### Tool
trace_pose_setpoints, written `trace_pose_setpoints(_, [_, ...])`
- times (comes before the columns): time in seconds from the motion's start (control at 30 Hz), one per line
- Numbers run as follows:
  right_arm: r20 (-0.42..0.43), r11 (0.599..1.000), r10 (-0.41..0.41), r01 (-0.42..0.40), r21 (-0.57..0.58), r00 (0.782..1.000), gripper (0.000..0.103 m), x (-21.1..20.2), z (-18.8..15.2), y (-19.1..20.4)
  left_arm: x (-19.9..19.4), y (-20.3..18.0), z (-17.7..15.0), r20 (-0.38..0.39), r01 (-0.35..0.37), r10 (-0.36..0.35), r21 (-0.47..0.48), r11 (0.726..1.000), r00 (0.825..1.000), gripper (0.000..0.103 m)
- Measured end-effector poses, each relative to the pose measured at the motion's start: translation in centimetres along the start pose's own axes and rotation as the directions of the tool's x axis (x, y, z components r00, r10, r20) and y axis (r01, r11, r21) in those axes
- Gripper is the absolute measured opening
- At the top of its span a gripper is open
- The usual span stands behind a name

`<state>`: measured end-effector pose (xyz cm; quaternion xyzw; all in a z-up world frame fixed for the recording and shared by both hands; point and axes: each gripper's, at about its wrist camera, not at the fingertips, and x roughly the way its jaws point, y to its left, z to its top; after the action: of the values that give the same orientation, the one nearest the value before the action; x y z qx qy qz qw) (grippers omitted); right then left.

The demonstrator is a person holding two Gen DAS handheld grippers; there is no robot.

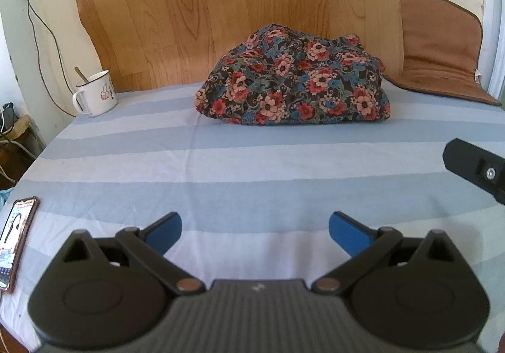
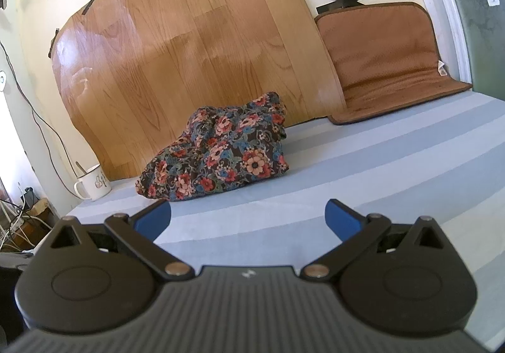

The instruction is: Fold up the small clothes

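Observation:
A dark floral garment (image 1: 293, 81) lies bunched in a heap at the far side of the blue-and-white striped cloth (image 1: 240, 170), against the wooden panel. It also shows in the right wrist view (image 2: 217, 157). My left gripper (image 1: 255, 231) is open and empty, low over the cloth, well short of the garment. My right gripper (image 2: 247, 217) is open and empty, to the right of the left one and also short of the garment. Part of the right gripper shows at the right edge of the left wrist view (image 1: 476, 168).
A white enamel mug (image 1: 94, 94) with a spoon stands at the back left. A phone (image 1: 17, 242) lies at the left edge. A brown cushion mat (image 1: 442, 53) leans at the back right. The wooden panel (image 1: 236, 5) covers the wall behind. Cables hang left.

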<state>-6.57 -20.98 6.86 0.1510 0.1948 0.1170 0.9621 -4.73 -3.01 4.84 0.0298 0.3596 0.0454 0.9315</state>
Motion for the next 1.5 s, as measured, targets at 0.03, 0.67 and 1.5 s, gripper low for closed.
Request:
trace_pose_setpoints(0.03, [-0.001,1.0,-0.001,0.001,0.001,1.0,0.103,0.02,-0.06,0.0,0.03,0.04,-0.01,-0.001,0.0,0.0,0.0,1.0,1.0,0.103])
trace_pose_setpoints(0.67, [-0.003,1.0,-0.003,0.003,0.006,1.0,0.103,0.07,-0.28,0.01,0.65,0.67,-0.15,-0.039,0.0,0.0,-0.02,1.0,0.999,0.103])
trace_pose_setpoints(1.5, [-0.009,1.0,-0.003,0.004,0.005,1.0,0.103,0.13,-0.67,0.08,1.01,0.25,-0.64,-0.062,0.0,0.0,0.004,1.0,0.998,0.103])
